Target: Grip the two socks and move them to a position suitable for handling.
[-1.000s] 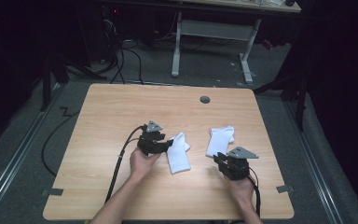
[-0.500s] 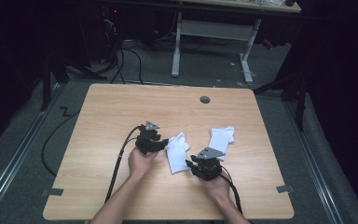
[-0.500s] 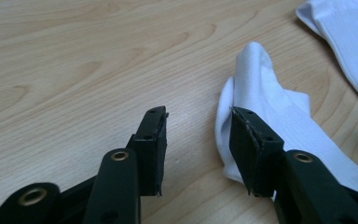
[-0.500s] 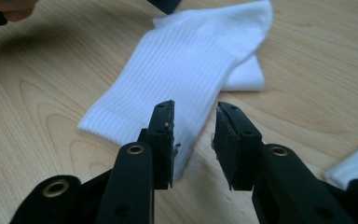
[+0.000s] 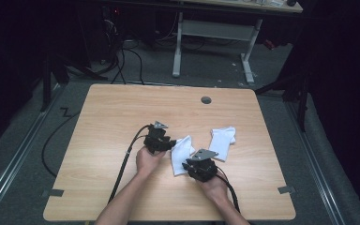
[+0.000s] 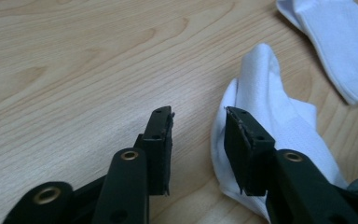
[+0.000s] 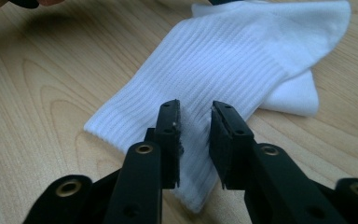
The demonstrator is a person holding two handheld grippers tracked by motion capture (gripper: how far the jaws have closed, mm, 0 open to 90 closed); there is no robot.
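White ribbed sock (image 7: 242,56) lies flat; both grippers' jaws apart, holding nothing.

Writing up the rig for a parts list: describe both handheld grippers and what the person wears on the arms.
Each gripper, left and right, is black, with two flat, blocky jaws on arms with brass-ringed holes. A grey three-cornered plate tops each, and a black cable trails back from each. The forearms are bare; no sleeves or gloves.
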